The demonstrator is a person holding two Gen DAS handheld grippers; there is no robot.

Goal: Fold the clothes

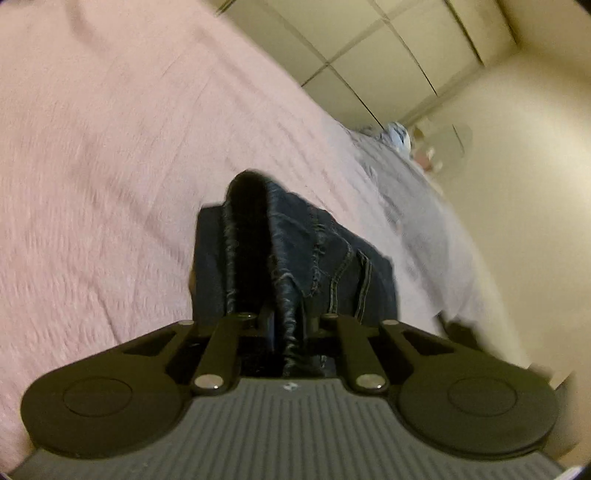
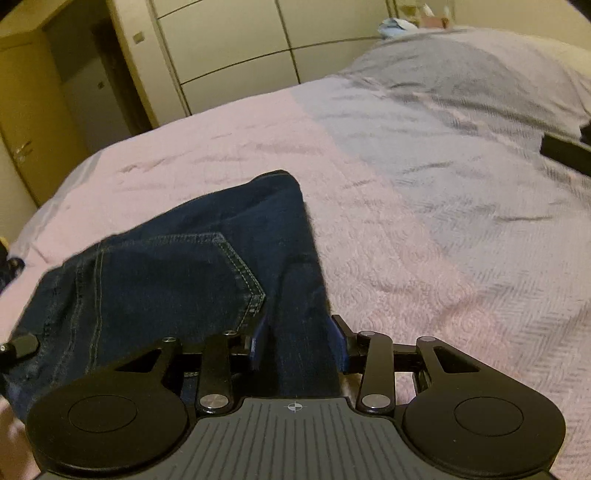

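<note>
Dark blue jeans (image 2: 177,280) lie on a pink bedspread (image 2: 388,258), back pocket up. In the right wrist view my right gripper (image 2: 299,332) has a thick fold of the jeans between its blue fingers (image 2: 258,339), which press on both sides of it. In the left wrist view my left gripper (image 1: 284,321) is shut on a bunched edge of the jeans (image 1: 295,251), and the denim rises in a ridge ahead of it and hides the fingertips. A black part of the left gripper (image 2: 20,345) shows at the jeans' left edge.
The bedspread turns grey (image 2: 461,129) toward the pillows. Cream wardrobe doors (image 2: 229,48) stand beyond the bed, and a door (image 2: 22,122) is at the left. A black object (image 2: 565,151) lies at the right edge. Small items (image 2: 399,24) sit past the bed head.
</note>
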